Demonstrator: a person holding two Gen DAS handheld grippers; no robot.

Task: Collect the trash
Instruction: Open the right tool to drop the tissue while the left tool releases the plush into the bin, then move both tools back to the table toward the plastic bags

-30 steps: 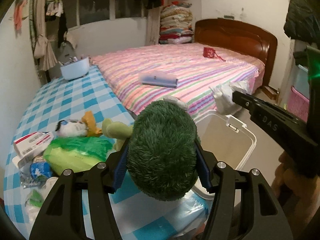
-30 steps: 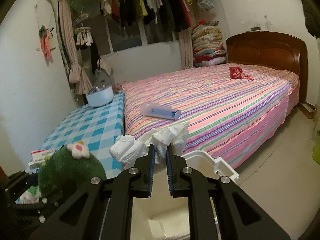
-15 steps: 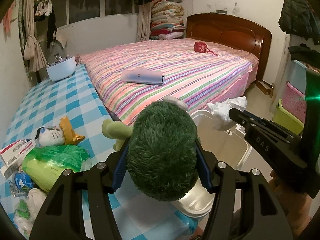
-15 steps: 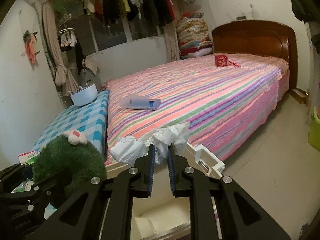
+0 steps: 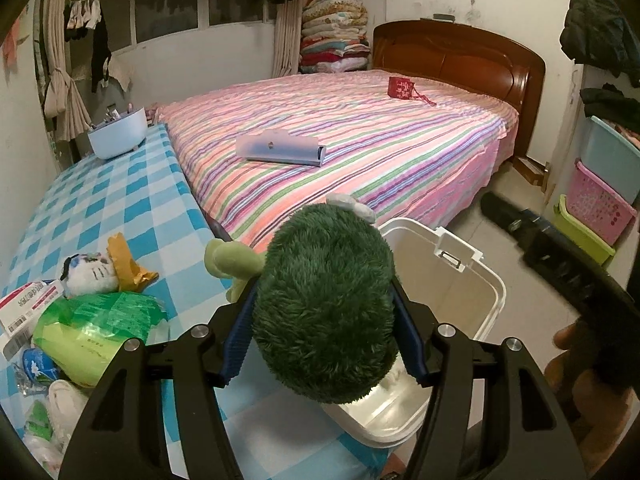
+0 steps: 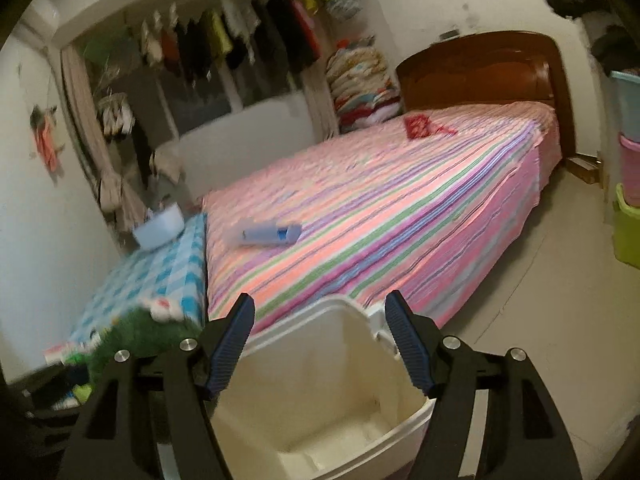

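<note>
Two grippers work over the white plastic bin (image 6: 320,400), and the change is on the right: the right gripper (image 6: 320,344) has just been opening, its jaws now stand wide apart with nothing between them, and the crumpled white tissue it pinched half a second ago is gone from its pads. I judge the tissue has dropped into the bin below, though it cannot be made out on the bin floor in this blurred view. That would make one piece of trash collected.

The left gripper (image 5: 324,320) is clamped on a green plush toy (image 5: 324,308), its ribbed blue pads (image 5: 236,340) pressed into the fur on both sides, held above the bin's near rim at the edge of the checked tablecloth (image 5: 120,200). It has drifted nearer the bin over the last second.

More rubbish lies on the cloth, well left of the bin: a crinkled green plastic bag (image 5: 92,320), a printed paper packet (image 5: 28,308) and a small white plush face (image 5: 88,276).

The bin is rigid, smooth and rectangular with a hinged latch (image 5: 452,256); the plush is round, dense and shaggy; the striped bedspread (image 5: 340,140) is flat, woven cloth.
</note>
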